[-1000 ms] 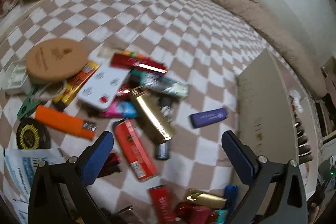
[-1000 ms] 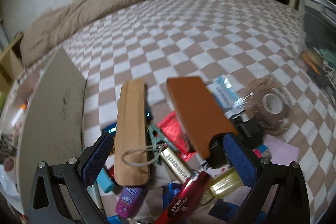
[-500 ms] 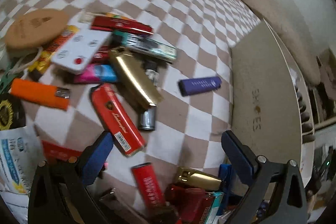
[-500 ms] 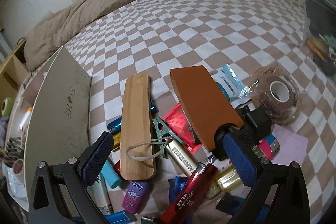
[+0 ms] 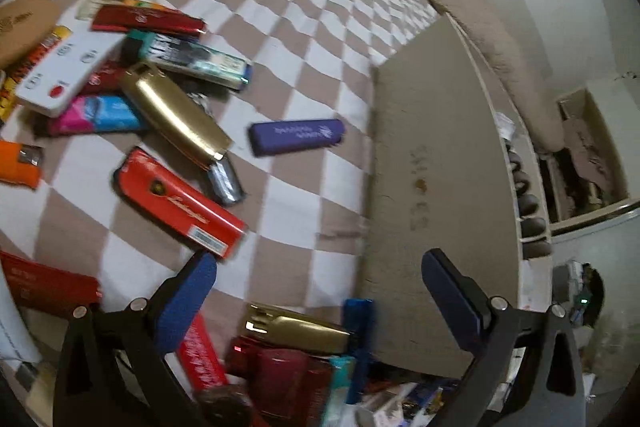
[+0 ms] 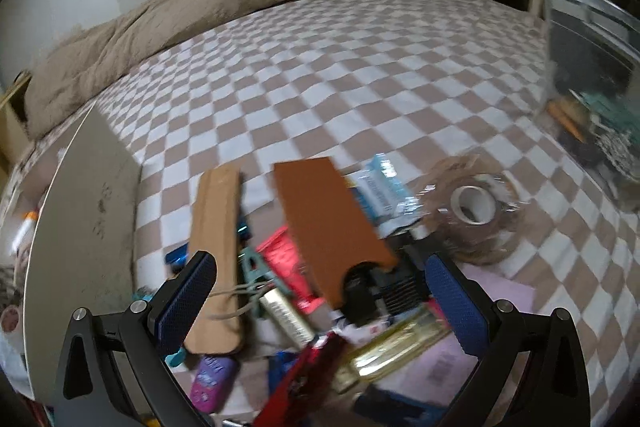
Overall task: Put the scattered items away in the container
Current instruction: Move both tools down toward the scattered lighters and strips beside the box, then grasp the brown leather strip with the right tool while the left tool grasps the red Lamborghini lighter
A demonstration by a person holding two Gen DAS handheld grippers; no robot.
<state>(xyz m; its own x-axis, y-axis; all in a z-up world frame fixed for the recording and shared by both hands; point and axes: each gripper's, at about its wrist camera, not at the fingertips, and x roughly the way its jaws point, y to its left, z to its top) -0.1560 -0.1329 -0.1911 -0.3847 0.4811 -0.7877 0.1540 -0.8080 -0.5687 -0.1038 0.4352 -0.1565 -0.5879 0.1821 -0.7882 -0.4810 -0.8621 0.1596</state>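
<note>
Left gripper [image 5: 318,281] spread wide and empty, right gripper [image 6: 320,285] likewise. Just ahead of the left, lighters lie jumbled: a gold lighter [image 5: 294,333], then a red lighter [image 5: 180,203], the purple lighter [image 5: 296,135] alone beyond. The beige box [image 5: 436,187] stands beside them. Risk: blurred views suggest fast motion; a pinch could snag a neighbour.

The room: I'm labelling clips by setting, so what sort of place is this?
Probably a bedroom: a checked sheet covers a wide bed-like surface, a beige duvet lies bunched along the wall, and shoes sit on a rack beside it.
</note>
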